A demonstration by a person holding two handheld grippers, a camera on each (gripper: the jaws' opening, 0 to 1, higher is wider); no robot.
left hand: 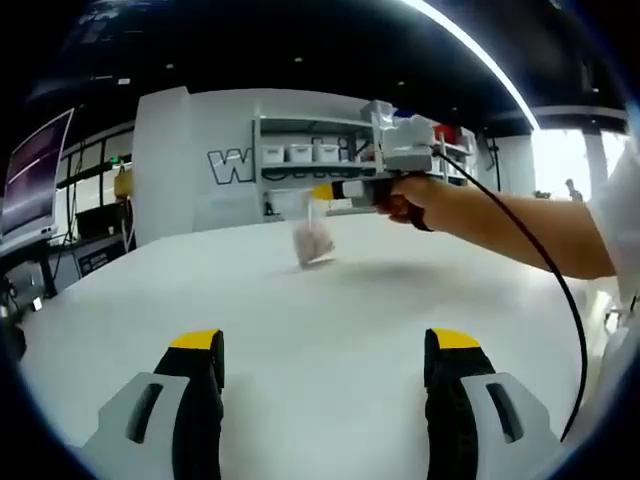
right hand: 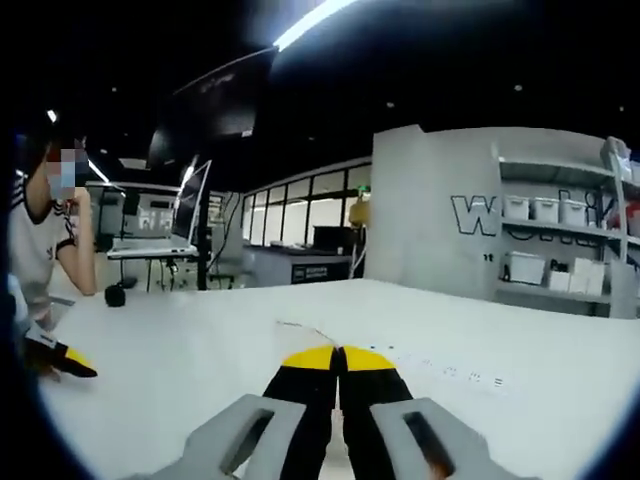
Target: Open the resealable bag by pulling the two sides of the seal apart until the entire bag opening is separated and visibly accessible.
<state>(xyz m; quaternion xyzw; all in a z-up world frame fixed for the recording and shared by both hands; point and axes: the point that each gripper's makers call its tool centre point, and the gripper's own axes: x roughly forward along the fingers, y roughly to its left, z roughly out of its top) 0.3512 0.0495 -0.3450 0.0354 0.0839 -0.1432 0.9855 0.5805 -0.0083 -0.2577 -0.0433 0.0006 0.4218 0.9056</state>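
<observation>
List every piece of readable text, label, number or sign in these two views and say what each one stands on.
"W...": large outlined lettering on the grey wall beside the shelf unit, only the first letter clear in either view; the rest is hidden by the shelves.
Small printed marks on the white table past the right tongs: too small to read.
Monitor at the room's edge: glowing, nothing legible.
Bag hanging from the right tongs: no readable print.
</observation>
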